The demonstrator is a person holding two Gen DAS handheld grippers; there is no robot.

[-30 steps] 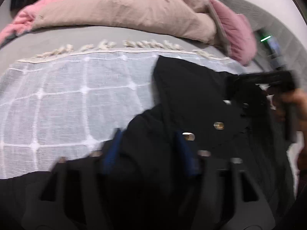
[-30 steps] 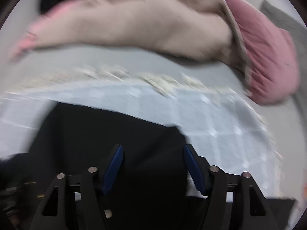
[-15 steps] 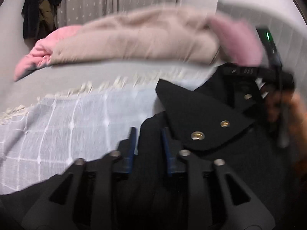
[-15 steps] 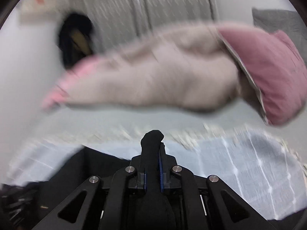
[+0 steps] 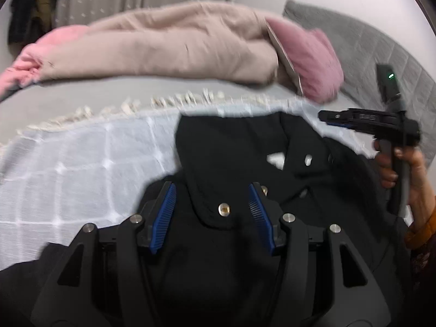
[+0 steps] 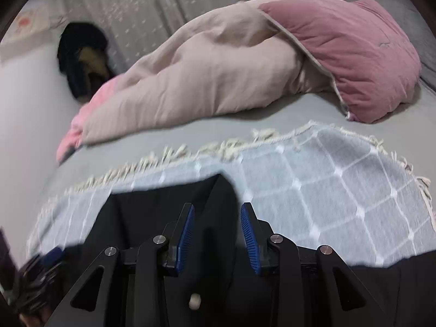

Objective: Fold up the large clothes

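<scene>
- A black jacket with metal snaps lies spread on a pale checked blanket with a fringed edge, which covers a grey bed.
- The left gripper points down over the jacket. Its blue-padded fingers stand fairly wide and are opening; a rounded flap of the jacket with a brass snap lies between them, but the pads are not pressing on it.
- The right gripper, seen from its own camera, hangs above the jacket's far corner. Its fingers are narrower than the left pair and are opening too; black cloth shows in the gap below them, and the pads seem clear of it, though blur makes this hard to judge.
- In the left wrist view the right gripper appears at the right edge, held by a hand with an orange cuff, just beyond the jacket's collar.
- Behind the blanket a beige duvet lies bunched, with a pink pillow against it.
- A patterned curtain hangs at the back.
</scene>
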